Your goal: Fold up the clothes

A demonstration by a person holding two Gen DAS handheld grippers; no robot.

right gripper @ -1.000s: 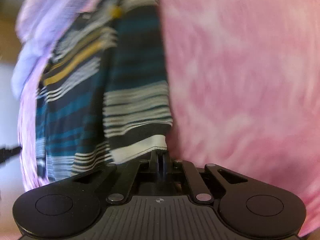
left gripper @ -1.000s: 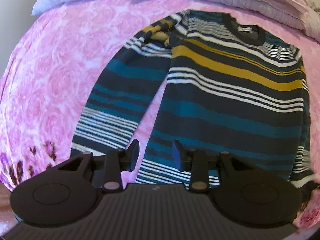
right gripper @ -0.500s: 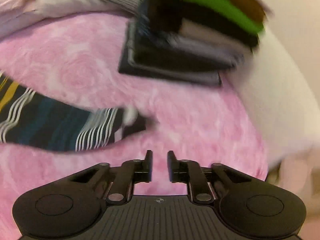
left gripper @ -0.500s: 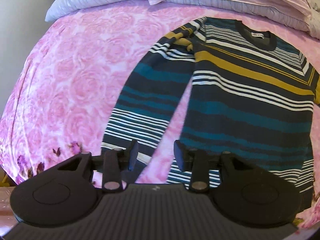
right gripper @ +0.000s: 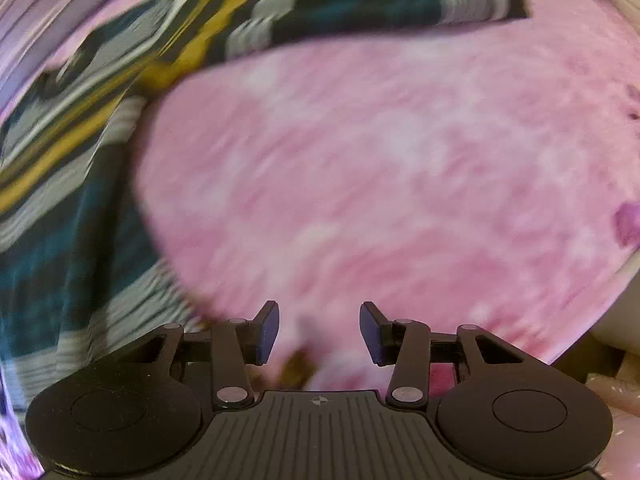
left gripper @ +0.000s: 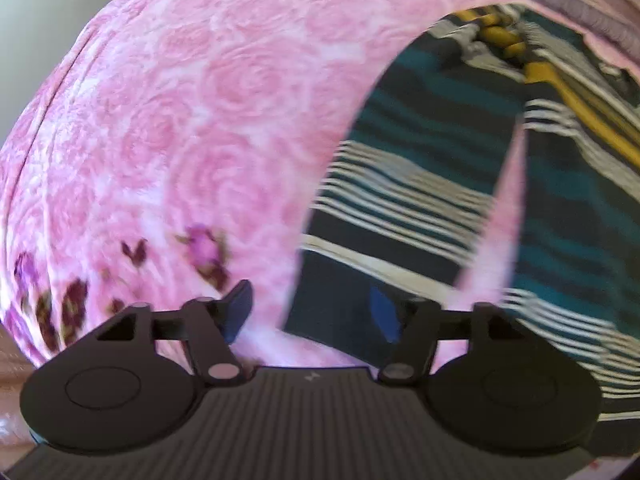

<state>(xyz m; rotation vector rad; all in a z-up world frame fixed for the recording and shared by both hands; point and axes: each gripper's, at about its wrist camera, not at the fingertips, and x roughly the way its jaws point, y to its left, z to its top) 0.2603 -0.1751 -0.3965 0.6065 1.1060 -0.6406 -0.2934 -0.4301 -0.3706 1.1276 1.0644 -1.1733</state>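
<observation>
Left tool [left gripper: 310, 308] spread wide, jaws just been opening, nothing pinched; dark cuff of the left sleeve [left gripper: 400, 208] lying below the gap, nearer the right finger, no pad seen pressing on it; pink rose-patterned bedspread [left gripper: 192, 128] under the left finger, with darker purple flowers near the lower left; beyond, the sleeve running up and away toward the far right, banded white, teal and dark; body of the striped sweater [left gripper: 576, 208] just right of it, a thin strip of pink between them, a mustard stripe further off; picture blurred.

Right tool [right gripper: 319, 332] likewise spread, jaws just been opening, nothing between the pads, only bare bedspread [right gripper: 380, 168] below; a small brownish patch near the gap, too blurred to tell; sweater [right gripper: 60, 240] flat at the near left, its right sleeve [right gripper: 360, 8] stretched across the far edge toward the right.
</observation>
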